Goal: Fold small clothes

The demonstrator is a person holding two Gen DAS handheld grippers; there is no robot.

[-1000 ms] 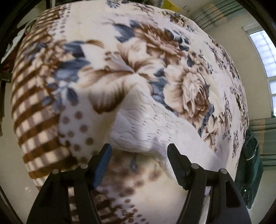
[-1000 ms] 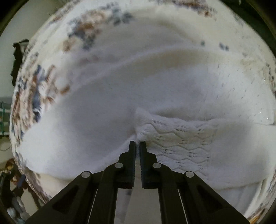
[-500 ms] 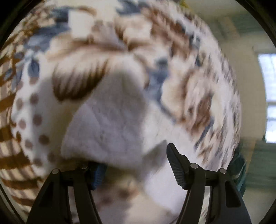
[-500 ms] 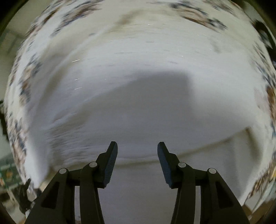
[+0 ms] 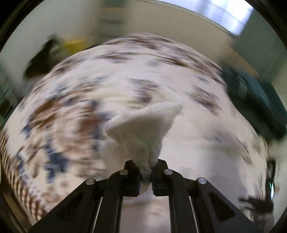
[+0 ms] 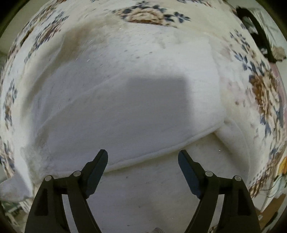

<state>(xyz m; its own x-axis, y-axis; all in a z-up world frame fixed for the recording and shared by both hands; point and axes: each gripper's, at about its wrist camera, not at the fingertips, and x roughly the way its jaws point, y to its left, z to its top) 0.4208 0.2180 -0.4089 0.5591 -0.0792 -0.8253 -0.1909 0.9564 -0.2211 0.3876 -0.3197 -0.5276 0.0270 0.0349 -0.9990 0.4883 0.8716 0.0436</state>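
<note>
A white knitted garment (image 6: 136,100) lies spread on the floral blanket (image 6: 143,16), with a folded hem crossing the right wrist view. My right gripper (image 6: 143,157) hovers over that hem pointing straight down. Its jaws are opening and hold nothing; the pads are clear of the cloth. In the blurred left wrist view my left gripper (image 5: 145,167) is shut on a bunched corner of the white garment (image 5: 143,125), which rises in a peak from the jaws above the blanket (image 5: 62,125).
A dark green object (image 5: 258,100) sits past the blanket's right edge in the left wrist view, with a dark shape (image 5: 41,59) and something yellow at the far left. A black strap-like thing (image 6: 258,30) lies at the blanket's upper right.
My left gripper closed on the garment's corner and swung up with it. My right gripper let go of the knitted fold, spread wide and moved across the garment to the hem.
</note>
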